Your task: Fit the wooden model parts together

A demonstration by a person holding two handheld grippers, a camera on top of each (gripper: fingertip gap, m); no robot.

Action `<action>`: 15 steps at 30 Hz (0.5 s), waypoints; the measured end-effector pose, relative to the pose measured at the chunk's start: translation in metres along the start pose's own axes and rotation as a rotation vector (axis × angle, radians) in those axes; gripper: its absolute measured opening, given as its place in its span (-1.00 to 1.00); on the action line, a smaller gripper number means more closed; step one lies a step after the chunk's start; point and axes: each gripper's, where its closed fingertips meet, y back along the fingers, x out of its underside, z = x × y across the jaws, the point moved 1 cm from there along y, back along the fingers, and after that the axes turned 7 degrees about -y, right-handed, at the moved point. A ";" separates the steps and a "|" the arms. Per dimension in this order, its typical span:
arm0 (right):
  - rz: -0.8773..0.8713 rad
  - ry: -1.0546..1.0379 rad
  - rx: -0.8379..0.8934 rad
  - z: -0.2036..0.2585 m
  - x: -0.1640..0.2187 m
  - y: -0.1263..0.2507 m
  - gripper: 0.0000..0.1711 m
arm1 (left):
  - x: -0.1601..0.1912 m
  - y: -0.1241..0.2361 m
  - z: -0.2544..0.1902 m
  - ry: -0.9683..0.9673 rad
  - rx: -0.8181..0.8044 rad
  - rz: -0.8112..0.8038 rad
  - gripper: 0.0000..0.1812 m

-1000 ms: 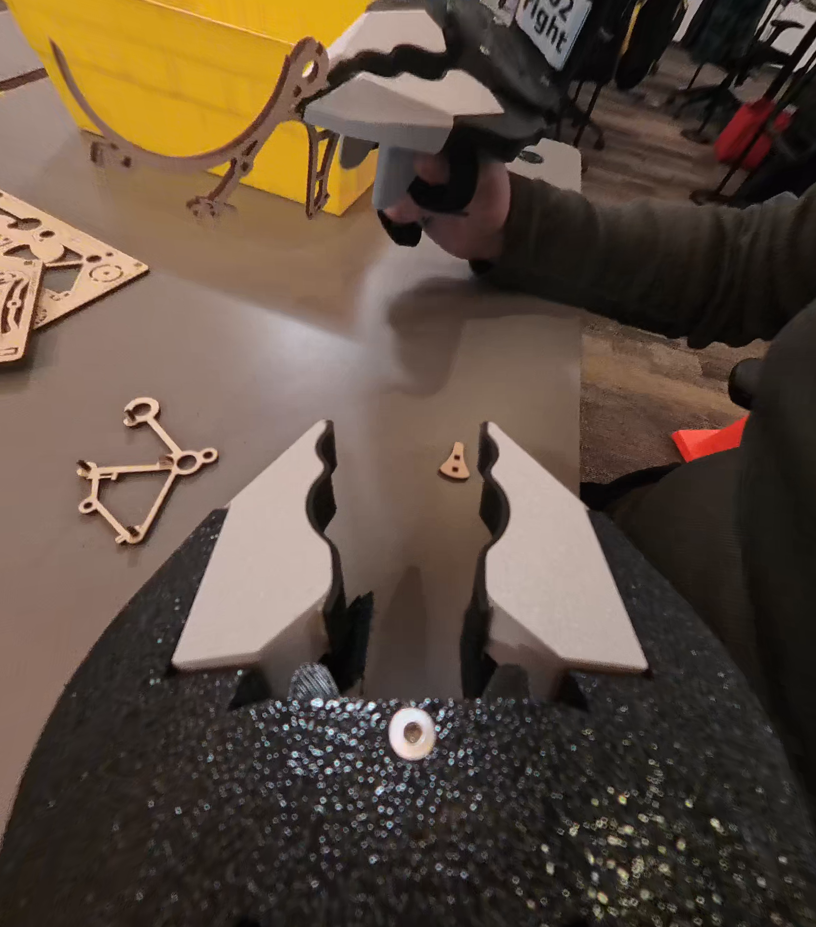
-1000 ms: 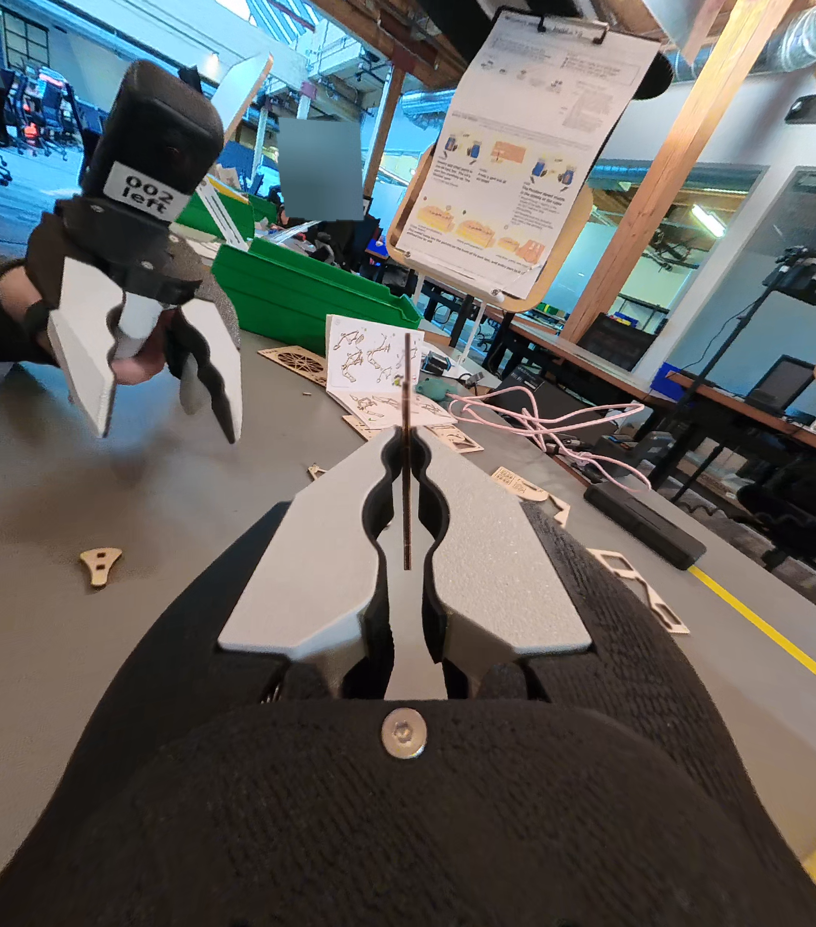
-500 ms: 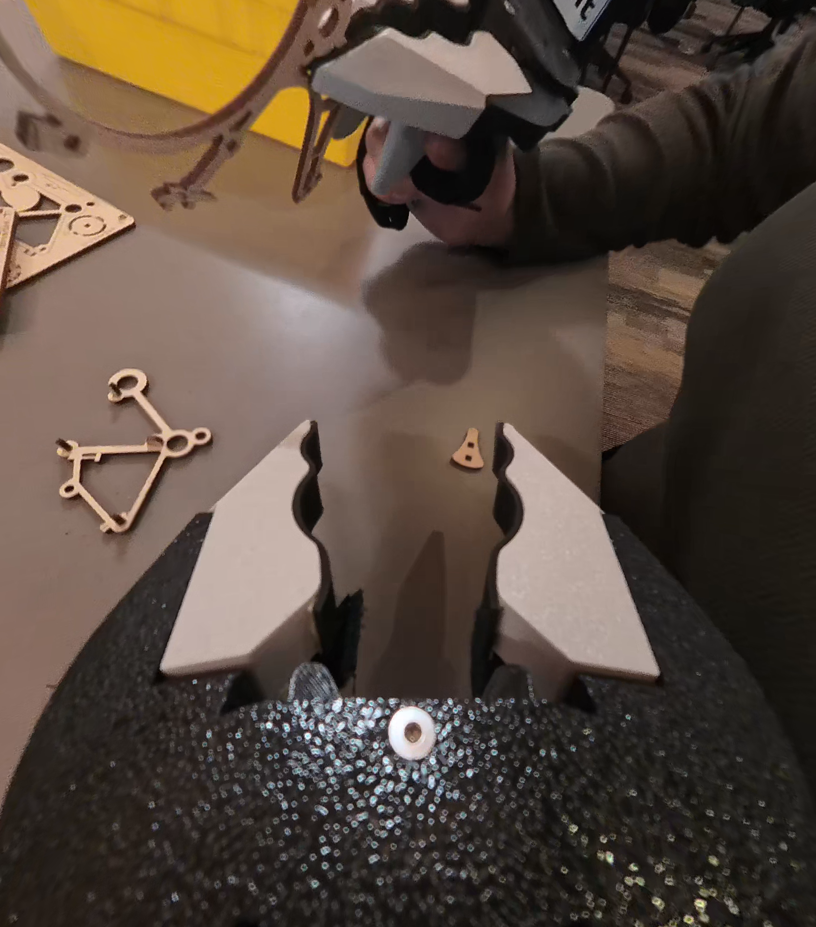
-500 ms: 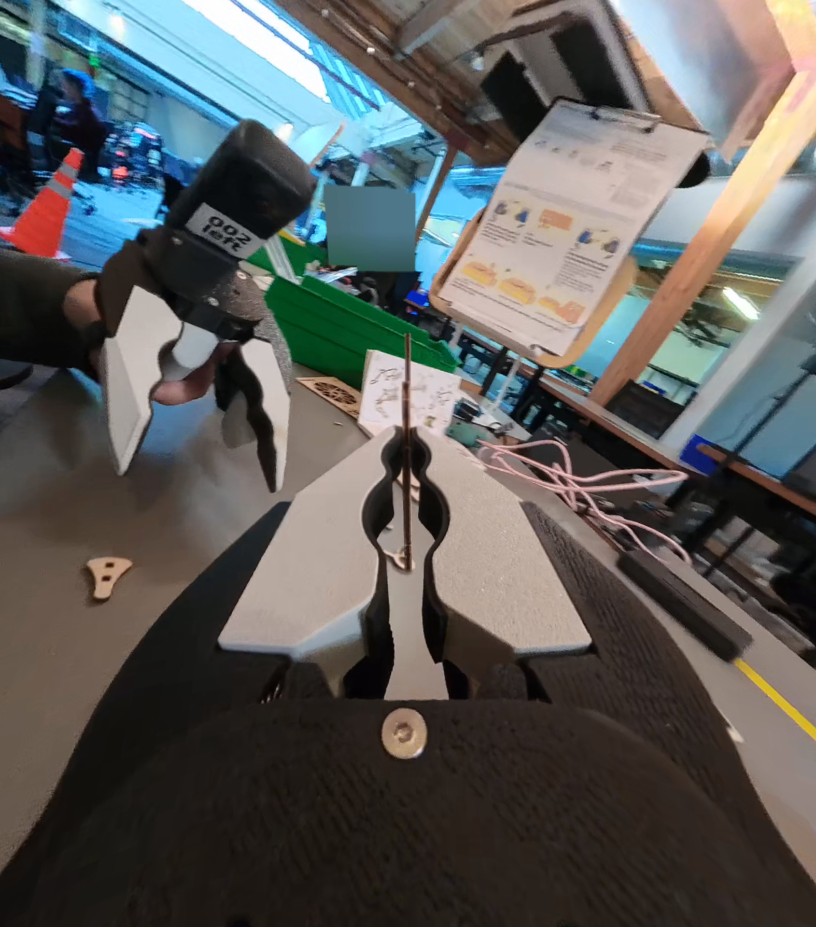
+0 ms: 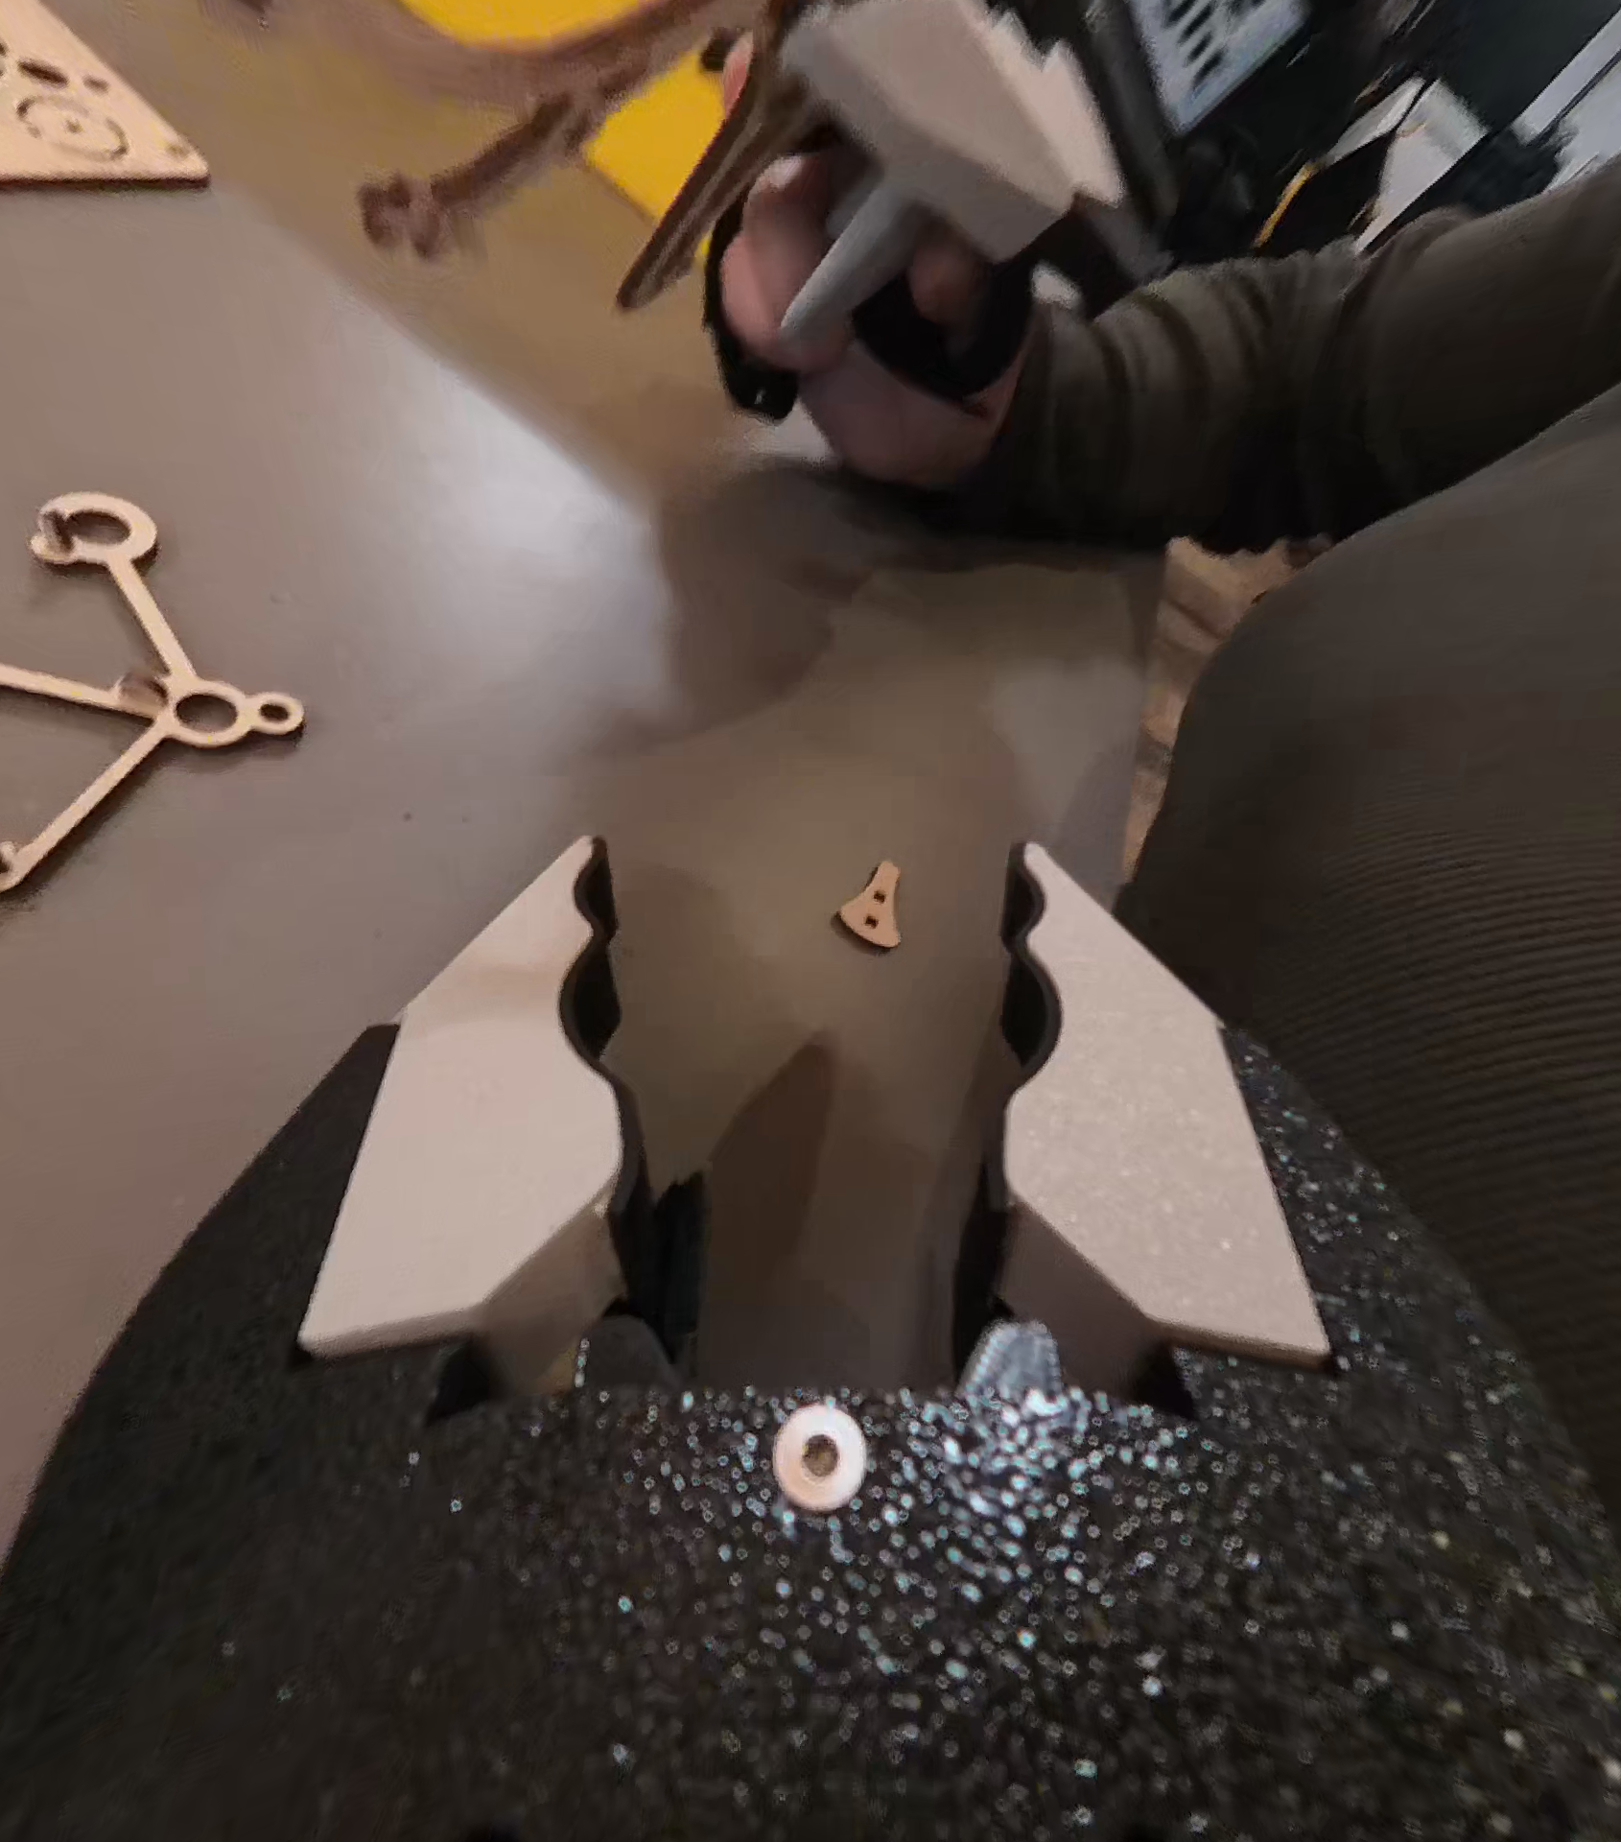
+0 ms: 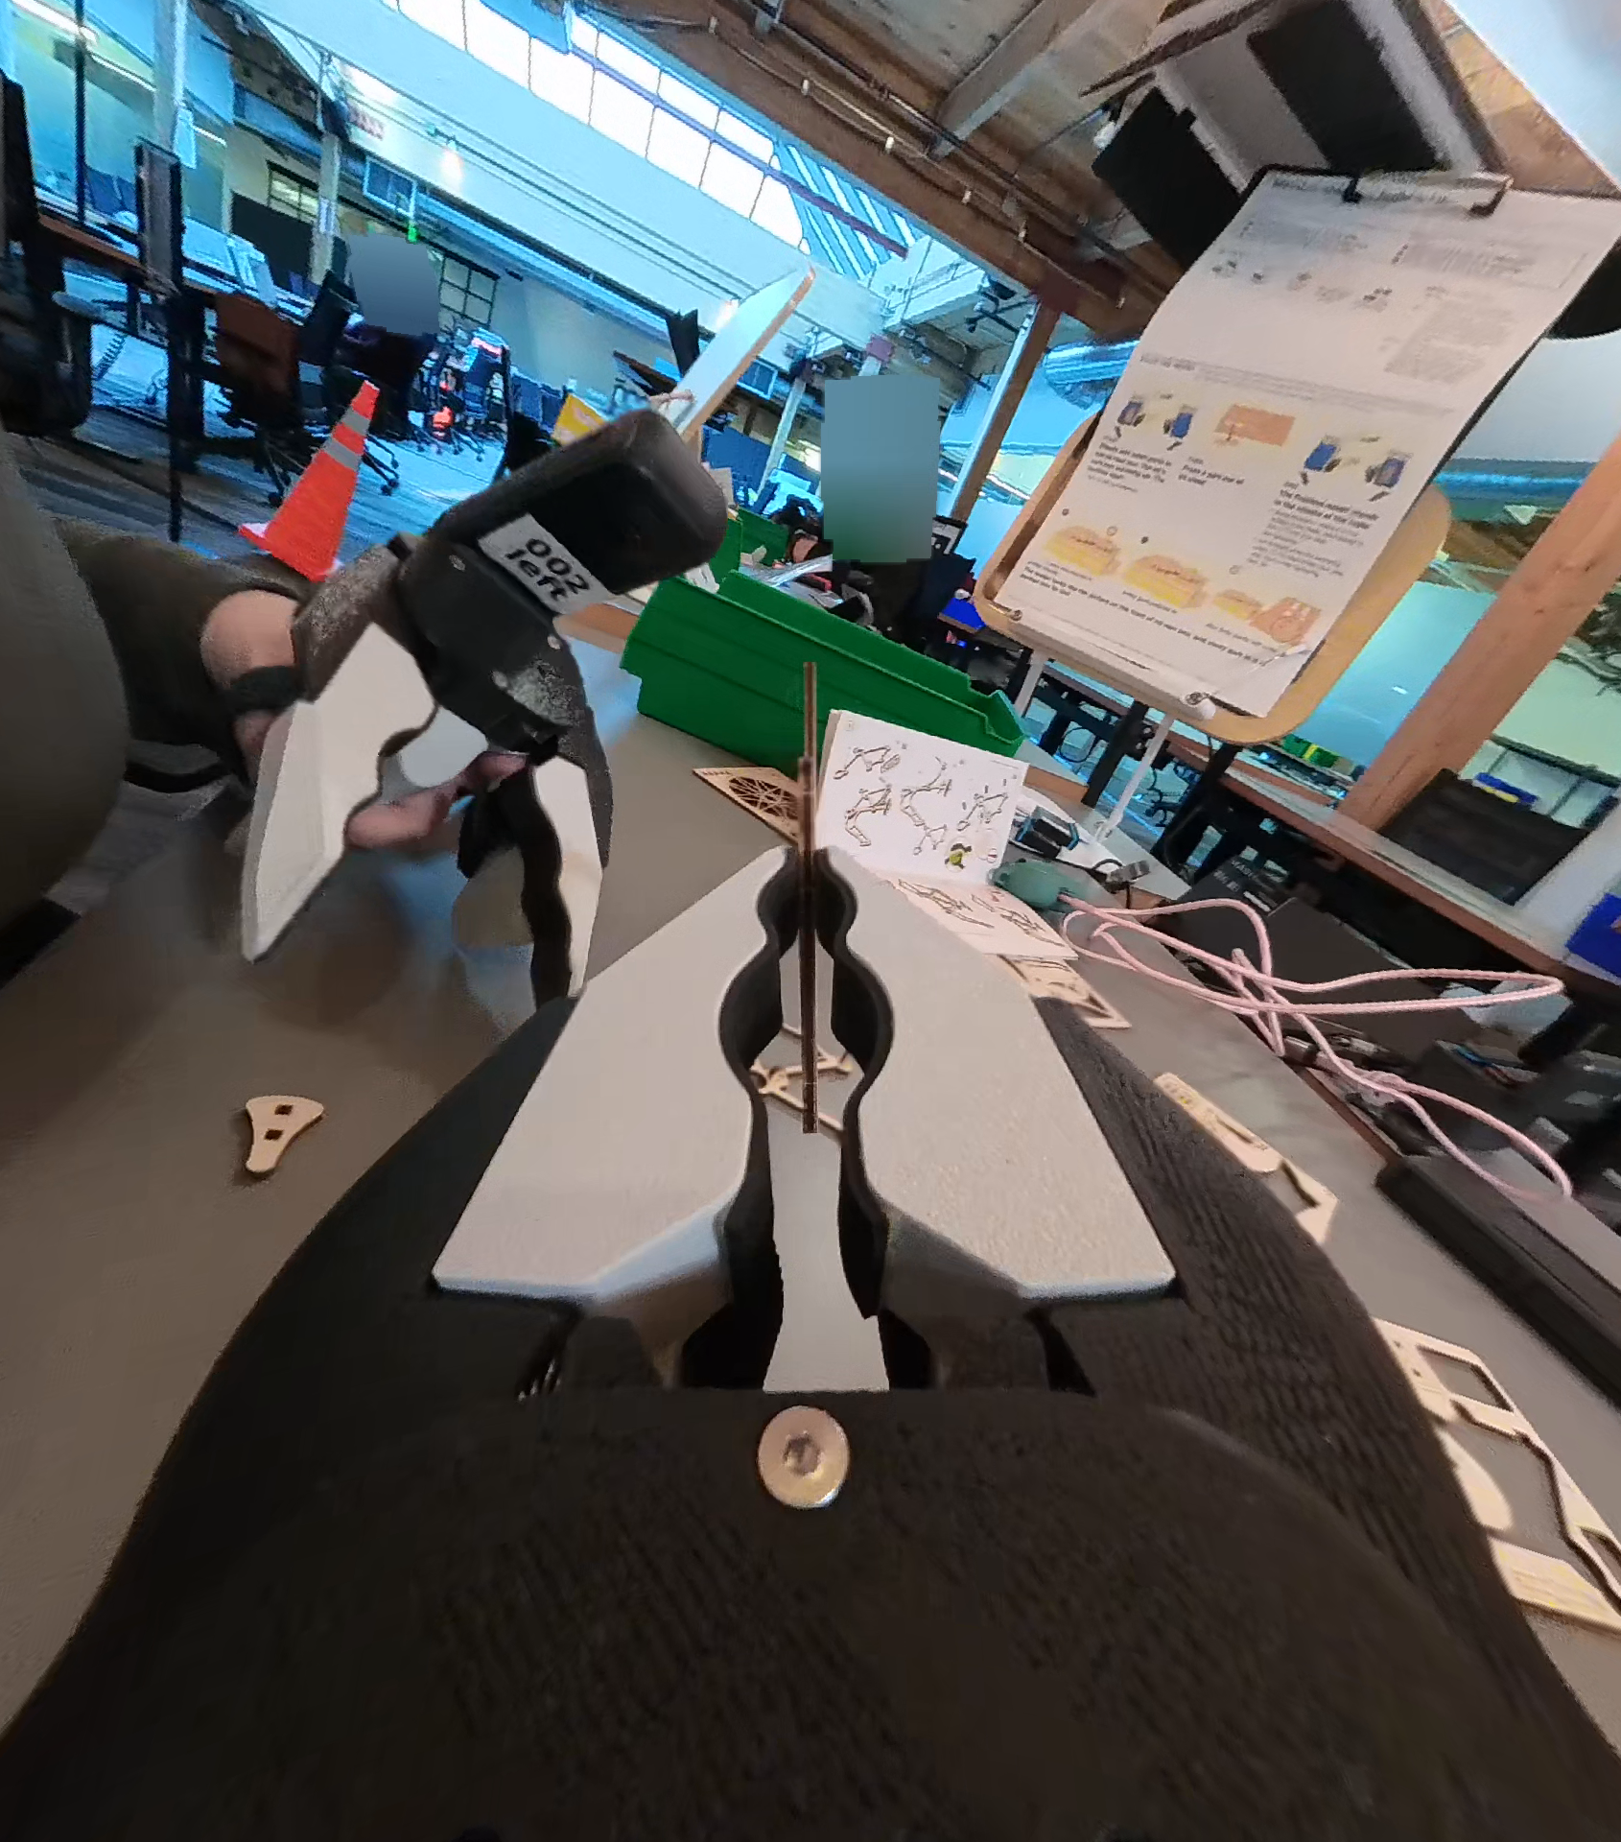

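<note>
My left gripper (image 5: pixel 807 867) is open and empty, low over the grey table (image 5: pixel 388 449). A small wedge-shaped wooden piece (image 5: pixel 871 909) lies on the table between its fingertips, nearer the right one. It also shows in the right wrist view (image 6: pixel 278 1131), with the left gripper (image 6: pixel 408 972) above and beyond it. My right gripper (image 6: pixel 809 857) is shut on a thin curved wooden part (image 6: pixel 809 758), seen edge-on. In the left wrist view that gripper (image 5: pixel 936 130) and the curved part (image 5: pixel 527 130) are blurred at the top.
A triangular wooden frame piece (image 5: pixel 89 718) and a punched wooden sheet (image 5: pixel 19 120) lie at the left, with a yellow bin (image 5: pixel 647 140) behind. A green bin (image 6: pixel 787 678), booklet (image 6: pixel 926 797), pink cord (image 6: pixel 1285 987), black bar (image 6: pixel 1534 1266) and clipboard (image 6: pixel 1285 449) stand beyond the right gripper. Spacing between my two grippers at the tips: around 11 centimeters.
My left gripper has come lower and closer to the small wedge piece, still open. The right gripper, still holding the curved part, has come nearer to it.
</note>
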 end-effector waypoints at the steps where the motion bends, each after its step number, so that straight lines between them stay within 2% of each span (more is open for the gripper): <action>1: -0.002 0.004 0.007 -0.001 -0.001 0.001 -1.00 | 0.003 -0.001 0.002 -0.011 -0.021 0.028 -0.18; 15: -0.031 -0.016 0.039 -0.006 -0.004 0.004 -1.00 | 0.013 -0.012 0.000 -0.083 -0.156 0.168 -0.26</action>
